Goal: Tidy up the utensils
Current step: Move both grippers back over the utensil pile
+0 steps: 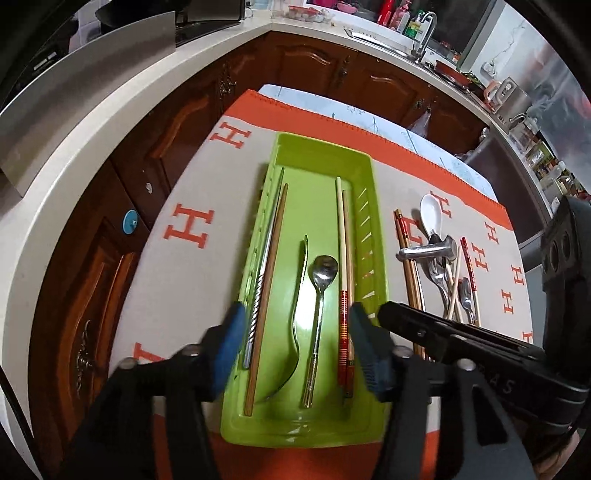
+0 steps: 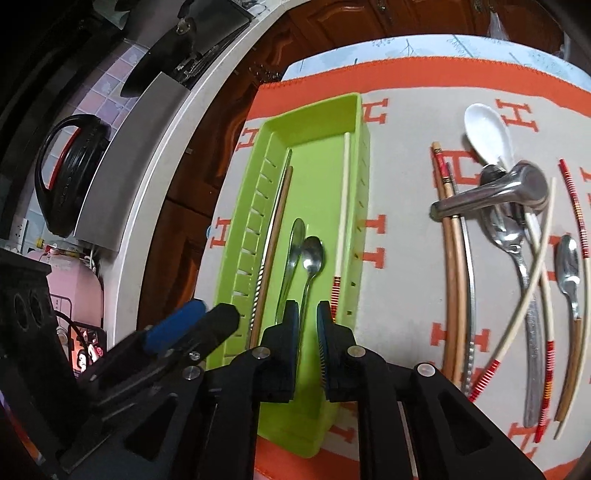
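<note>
The left gripper (image 1: 295, 354) hangs over the near end of a green tray (image 1: 378, 258), its blue-padded jaws spread wide with nothing pressed between them. The right gripper (image 2: 307, 334) hovers over the same tray; its jaws stand slightly parted around the handle of a steel spoon (image 2: 312, 254), and whether the pads touch that handle cannot be told.

The tray lies lengthwise, running away from the cameras. Inside it, all parallel to its long sides, are a twisted metal chopstick (image 1: 264, 269) and a wooden chopstick (image 1: 269, 280) along the left wall, a second spoon lying on its edge (image 1: 301, 295), the steel spoon with its bowl at the far end, and a cream chopstick with red bands (image 1: 342, 266) by the right wall.

To the right of the tray, on a grey cloth (image 1: 207, 280) with orange letters and an orange border, a loose pile remains: a white ceramic spoon (image 2: 487, 129), a metal lever handle (image 2: 491, 192), spoons and crossed chopsticks.

Beyond the table curve dark wooden cabinets (image 1: 155, 140) under a pale countertop (image 1: 110, 99), with a sink tap (image 1: 424, 33) farther back.
</note>
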Motion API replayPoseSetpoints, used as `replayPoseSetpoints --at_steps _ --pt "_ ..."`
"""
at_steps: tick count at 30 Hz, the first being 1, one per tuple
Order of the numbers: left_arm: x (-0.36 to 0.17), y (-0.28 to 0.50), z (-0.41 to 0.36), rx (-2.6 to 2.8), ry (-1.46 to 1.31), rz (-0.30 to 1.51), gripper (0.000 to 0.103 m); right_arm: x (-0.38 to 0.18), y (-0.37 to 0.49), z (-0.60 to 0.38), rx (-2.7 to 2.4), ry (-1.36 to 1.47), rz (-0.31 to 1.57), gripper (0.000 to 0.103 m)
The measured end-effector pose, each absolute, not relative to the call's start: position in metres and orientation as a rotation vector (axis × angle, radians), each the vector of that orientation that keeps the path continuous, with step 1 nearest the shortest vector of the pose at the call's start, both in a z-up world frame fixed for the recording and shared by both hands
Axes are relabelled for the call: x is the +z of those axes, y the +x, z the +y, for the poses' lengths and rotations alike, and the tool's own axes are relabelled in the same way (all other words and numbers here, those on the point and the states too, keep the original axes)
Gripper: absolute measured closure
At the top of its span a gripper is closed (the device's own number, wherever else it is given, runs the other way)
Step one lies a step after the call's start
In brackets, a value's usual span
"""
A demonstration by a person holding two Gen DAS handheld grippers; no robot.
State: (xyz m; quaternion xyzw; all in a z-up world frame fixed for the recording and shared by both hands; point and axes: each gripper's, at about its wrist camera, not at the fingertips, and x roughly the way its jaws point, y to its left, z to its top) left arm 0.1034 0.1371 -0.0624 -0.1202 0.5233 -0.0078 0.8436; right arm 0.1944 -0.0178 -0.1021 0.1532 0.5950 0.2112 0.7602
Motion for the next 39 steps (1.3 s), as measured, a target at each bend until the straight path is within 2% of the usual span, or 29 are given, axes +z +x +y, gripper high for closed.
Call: replayPoseSetpoints --at_steps 3,7,16,21,26,39 --pt "-0.057 0.098 0.135 -0.011 -0.235 1.086 0.032 -0.094 0.184 -0.029 0.450 0.305 1.275 0.081" --pt "-0.047 0.091 0.123 -0.015 -0.177 1.059 0.026 -0.083 0.169 -0.041 0.436 0.249 1.241 0.079" --pt "-0.019 0.081 0.088 -0.072 -0.101 1.007 0.023 -0.042 0.140 -0.076 0.396 0.144 1.122 0.075" --pt "-0.002 0.079 0.067 -0.103 -0.071 0.957 0.018 -0.017 0.126 -0.104 0.347 0.095 1.054 0.068" --pt "0.005 0.082 0.041 -0.155 -0.042 0.944 0.016 0.001 0.118 -0.134 0.296 0.055 1.004 0.068" --pt "-0.034 0.113 -0.022 -0.313 0.024 1.032 0.016 -0.015 0.133 -0.227 0.157 0.137 1.027 0.069"
